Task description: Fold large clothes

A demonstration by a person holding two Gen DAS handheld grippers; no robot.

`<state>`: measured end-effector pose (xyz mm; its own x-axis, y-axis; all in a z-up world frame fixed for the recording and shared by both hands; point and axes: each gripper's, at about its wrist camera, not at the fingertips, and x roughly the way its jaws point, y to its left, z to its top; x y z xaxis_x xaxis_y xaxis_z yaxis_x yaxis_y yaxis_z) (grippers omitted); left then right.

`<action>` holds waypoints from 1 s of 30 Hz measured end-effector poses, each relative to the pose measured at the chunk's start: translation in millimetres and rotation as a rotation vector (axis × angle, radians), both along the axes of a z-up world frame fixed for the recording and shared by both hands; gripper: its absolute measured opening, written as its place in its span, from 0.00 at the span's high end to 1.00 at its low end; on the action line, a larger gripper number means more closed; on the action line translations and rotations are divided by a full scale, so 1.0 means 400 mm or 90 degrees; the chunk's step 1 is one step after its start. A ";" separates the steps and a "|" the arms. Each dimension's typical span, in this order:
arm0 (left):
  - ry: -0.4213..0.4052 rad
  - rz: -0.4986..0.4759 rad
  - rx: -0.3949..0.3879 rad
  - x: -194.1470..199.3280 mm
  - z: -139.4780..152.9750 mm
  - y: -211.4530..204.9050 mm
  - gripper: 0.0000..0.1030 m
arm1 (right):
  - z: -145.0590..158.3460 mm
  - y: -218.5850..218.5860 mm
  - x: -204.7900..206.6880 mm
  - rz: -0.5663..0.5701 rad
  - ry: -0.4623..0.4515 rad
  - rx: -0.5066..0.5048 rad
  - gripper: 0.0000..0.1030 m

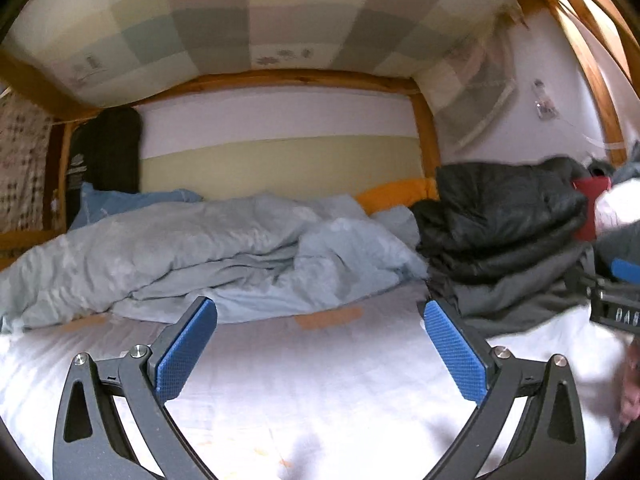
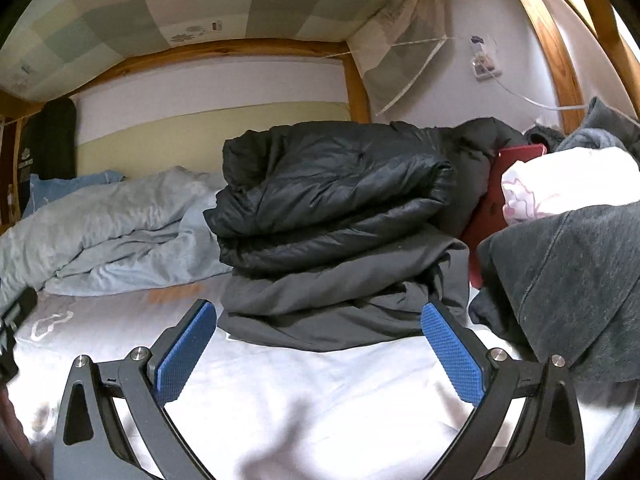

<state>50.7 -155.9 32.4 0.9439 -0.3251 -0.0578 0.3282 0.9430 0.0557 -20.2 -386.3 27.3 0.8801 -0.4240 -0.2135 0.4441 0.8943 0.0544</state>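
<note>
We see both claws spread wide and empty: the left claw hovers over the white bed sheet, the right claw just before the folded black puffer jacket stacked on a dark grey garment. Letters "DAS" mark the right claw's body; a dark hanging cloth bears print, seemingly illegible

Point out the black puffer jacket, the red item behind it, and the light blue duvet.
black puffer jacket (image 2: 332, 176), right wrist view, top folded panel.
red item (image 2: 486, 216), right wrist view, exposed flat face.
light blue duvet (image 1: 192, 240), left wrist view, middle of the rumpled bulk.
</note>
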 end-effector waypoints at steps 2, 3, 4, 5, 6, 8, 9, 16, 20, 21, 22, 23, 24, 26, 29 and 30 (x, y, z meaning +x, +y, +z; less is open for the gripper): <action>0.002 -0.002 -0.011 0.002 -0.001 0.010 0.00 | 0.001 0.009 0.001 0.003 0.002 -0.009 0.00; 0.004 -0.001 -0.013 0.003 -0.001 0.012 0.00 | 0.002 0.013 0.002 0.004 0.003 -0.014 0.00; 0.007 -0.002 -0.014 0.006 -0.002 0.013 0.00 | 0.002 0.017 0.003 0.005 0.005 -0.018 0.00; 0.011 -0.003 -0.014 0.009 -0.003 0.012 0.00 | 0.002 0.020 0.004 0.005 0.007 -0.022 0.00; 0.015 -0.006 -0.014 0.012 -0.004 0.013 0.00 | 0.002 0.022 0.006 0.006 0.008 -0.025 0.00; 0.018 -0.008 -0.014 0.013 -0.005 0.013 0.00 | 0.002 0.028 0.005 0.003 0.007 -0.033 0.00; 0.015 -0.008 -0.013 0.011 -0.005 0.012 0.00 | 0.002 0.030 0.003 0.002 0.006 -0.035 0.00; -0.030 -0.008 0.046 -0.018 -0.011 -0.037 0.00 | 0.000 0.035 0.007 0.005 0.013 -0.042 0.00; -0.036 -0.014 0.065 -0.023 -0.013 -0.053 0.00 | 0.000 0.037 0.009 0.008 0.015 -0.048 0.00; -0.034 -0.013 0.065 -0.023 -0.013 -0.053 0.00 | 0.001 0.039 0.008 0.008 0.013 -0.051 0.00; -0.030 -0.013 0.061 -0.020 -0.012 -0.050 0.00 | 0.001 0.040 0.008 0.008 0.012 -0.052 0.00; -0.025 -0.013 0.056 -0.018 -0.011 -0.045 0.00 | 0.001 0.043 0.007 0.007 0.011 -0.055 0.00; -0.021 -0.011 0.049 -0.014 -0.011 -0.039 0.00 | 0.001 0.044 0.007 0.007 0.011 -0.056 0.00; -0.012 -0.009 0.036 -0.007 -0.010 -0.028 0.00 | 0.001 0.044 0.007 0.007 0.011 -0.057 0.00; -0.006 -0.005 0.025 -0.004 -0.009 -0.020 0.00 | 0.001 0.045 0.007 0.007 0.011 -0.057 0.00; -0.004 -0.004 0.024 -0.002 -0.010 -0.019 0.00 | 0.000 0.045 0.007 0.007 0.010 -0.058 0.00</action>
<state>49.9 -163.6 28.5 0.9424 -0.3283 -0.0643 0.3333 0.9382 0.0934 -17.4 -368.4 27.4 0.8814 -0.4331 -0.1886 0.4347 0.8999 -0.0351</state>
